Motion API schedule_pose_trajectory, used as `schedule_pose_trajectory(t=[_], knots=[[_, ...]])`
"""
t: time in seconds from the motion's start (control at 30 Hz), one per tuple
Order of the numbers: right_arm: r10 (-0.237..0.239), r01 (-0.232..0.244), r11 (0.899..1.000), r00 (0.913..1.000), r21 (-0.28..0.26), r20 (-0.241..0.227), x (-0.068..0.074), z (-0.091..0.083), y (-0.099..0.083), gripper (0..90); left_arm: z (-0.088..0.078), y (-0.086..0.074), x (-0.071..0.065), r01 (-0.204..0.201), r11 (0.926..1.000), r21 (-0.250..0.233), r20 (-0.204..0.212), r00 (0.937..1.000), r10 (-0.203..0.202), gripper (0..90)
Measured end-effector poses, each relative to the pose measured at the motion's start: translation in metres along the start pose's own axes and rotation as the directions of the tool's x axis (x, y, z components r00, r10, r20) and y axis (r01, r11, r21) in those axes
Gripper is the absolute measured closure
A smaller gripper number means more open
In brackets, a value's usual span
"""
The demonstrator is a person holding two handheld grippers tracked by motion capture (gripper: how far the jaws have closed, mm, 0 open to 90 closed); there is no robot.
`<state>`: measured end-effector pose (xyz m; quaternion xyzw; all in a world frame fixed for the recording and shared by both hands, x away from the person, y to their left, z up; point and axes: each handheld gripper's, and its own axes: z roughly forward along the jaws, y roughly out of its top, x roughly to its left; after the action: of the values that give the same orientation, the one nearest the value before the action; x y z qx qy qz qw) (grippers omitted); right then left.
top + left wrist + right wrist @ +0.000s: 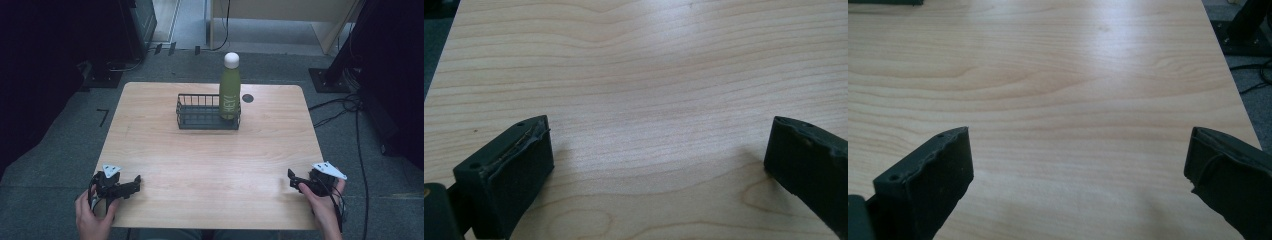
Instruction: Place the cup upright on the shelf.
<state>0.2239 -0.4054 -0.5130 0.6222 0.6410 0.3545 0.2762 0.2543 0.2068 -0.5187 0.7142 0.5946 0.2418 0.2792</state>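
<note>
Grippers at rest near the table's front edge, one in each of my hands. Left gripper sits at the near left corner of the light wooden table, jaws spread wide with nothing between them; in the left gripper view bare wood grain lies between the two black jaws. Right gripper sits at the near right side, its grey three-cornered plate uppermost, jaws likewise wide and empty; the right gripper view shows bare tabletop between them and the table's right edge beyond. My left hand and right hand enter from the bottom of the high view. Further out, at the far middle of the table and well apart from both grippers, stands a black wire basket. Green bottle with a white cap stands upright in the basket's right end, bearing pale lettering down its side. Just beyond the basket on the right, a small dark round hole marks the tabletop. Grey carpet surrounds the table, with cables on the right.
</note>
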Motion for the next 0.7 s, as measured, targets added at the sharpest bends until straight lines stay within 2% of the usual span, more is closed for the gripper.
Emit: schedule_pose_trajectory(t=[0.23,0.47,0.57,0.63,0.7], knots=[[0.006,-0.007,1.0,0.9997,0.028,0.024,-0.011,-0.007,-0.013,0.0,0.0,0.0,0.0,0.0,1.0,0.0,0.0,1.0,0.0,0.0],[0.001,-0.004,0.999,0.9987,0.051,0.051,-0.016,-0.012,-0.021,0.0,0.0,0.0,0.0,0.0,1.0,0.0,0.0,1.0,0.0,0.0],[-0.008,0.003,0.997,0.9978,0.077,0.065,-0.017,-0.015,-0.024,0.0,0.0,0.0,0.0,0.0,1.0,0.0,0.0,1.0,0.0,0.0],[-0.037,0.026,0.993,0.9948,0.119,0.094,-0.016,-0.016,-0.027,0.0,0.0,0.0,0.0,0.0,1.0,0.0,0.0,1.0,0.0,0.0],[-0.039,0.027,0.991,0.995,0.127,0.092,-0.016,-0.017,-0.028,0.0,0.0,0.0,0.0,0.0,1.0,0.0,0.0,1.0,0.0,0.0]])
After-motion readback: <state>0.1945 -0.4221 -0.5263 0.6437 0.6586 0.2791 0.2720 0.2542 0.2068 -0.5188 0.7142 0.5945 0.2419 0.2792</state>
